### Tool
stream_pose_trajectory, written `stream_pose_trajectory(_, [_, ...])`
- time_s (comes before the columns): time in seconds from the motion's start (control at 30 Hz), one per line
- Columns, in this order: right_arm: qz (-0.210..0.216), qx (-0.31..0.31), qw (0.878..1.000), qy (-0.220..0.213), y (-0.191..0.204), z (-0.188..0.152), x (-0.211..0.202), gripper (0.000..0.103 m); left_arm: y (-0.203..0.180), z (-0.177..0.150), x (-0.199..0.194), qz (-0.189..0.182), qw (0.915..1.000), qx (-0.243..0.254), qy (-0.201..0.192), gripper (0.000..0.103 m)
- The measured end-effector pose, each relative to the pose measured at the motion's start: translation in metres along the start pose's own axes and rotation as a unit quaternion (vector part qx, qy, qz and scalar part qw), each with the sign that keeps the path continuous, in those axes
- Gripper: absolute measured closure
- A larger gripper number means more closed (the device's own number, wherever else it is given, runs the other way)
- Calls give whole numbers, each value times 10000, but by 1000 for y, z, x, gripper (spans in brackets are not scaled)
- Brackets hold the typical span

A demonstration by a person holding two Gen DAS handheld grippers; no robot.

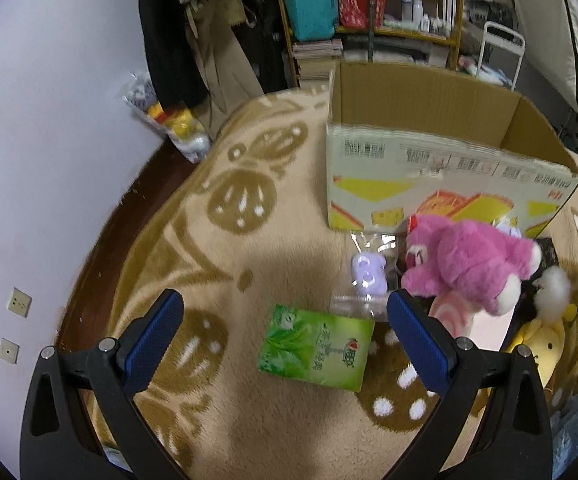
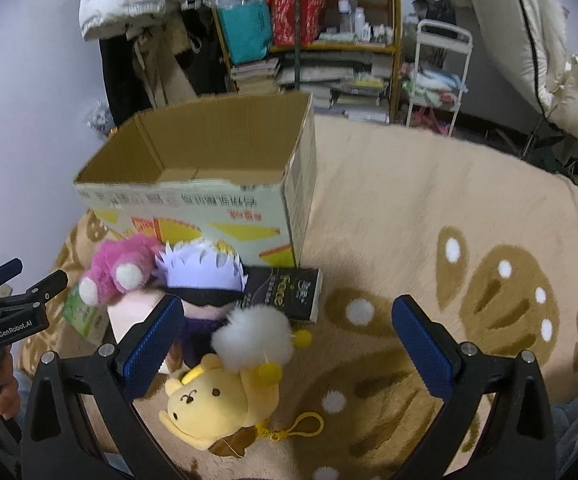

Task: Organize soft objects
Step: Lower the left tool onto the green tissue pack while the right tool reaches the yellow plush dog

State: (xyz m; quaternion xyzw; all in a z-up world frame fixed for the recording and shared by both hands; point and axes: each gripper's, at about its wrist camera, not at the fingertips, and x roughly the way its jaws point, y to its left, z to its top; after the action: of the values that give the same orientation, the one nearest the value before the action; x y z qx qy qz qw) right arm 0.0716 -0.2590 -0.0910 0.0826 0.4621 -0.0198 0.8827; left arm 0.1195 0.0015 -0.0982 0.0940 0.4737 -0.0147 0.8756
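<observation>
A pink plush bear lies on the patterned beige blanket right in front of the open cardboard box, its white-tipped paws toward the camera. Just beside it, in the right wrist view, a plush doll with spiky pale-lilac hair leans against the bear, and a dark tissue pack lies flat at the foot of the box, touching the doll's right side. Nearer to the camera a white pompom rests on top of a yellow plush bear keychain, whose yellow clip ring lies on the blanket. In the left wrist view a small lilac toy in a clear bag sits left of the pink bear, and a green tissue pack lies flat in front of it.

The left gripper hangs above the green pack with its blue-padded fingers spread wide, holding nothing. The right gripper hangs over the yellow keychain, its fingers likewise wide apart and empty; its left pad overlaps the doll in the view. The box interior that shows looks bare. Behind the box stand a cluttered shelf and hanging coats.
</observation>
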Motion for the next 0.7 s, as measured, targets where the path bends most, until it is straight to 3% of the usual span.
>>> stream_pose_trajectory(0.37, [66,-73,9975,703,3,-8,37,1,-14,-10,41,56,9963,350,788,3])
stream_pose_trajectory(0.7, [90,-262,9938,1080,10,-16,56,8,-18,-16,60,86,9930,457,1085,3])
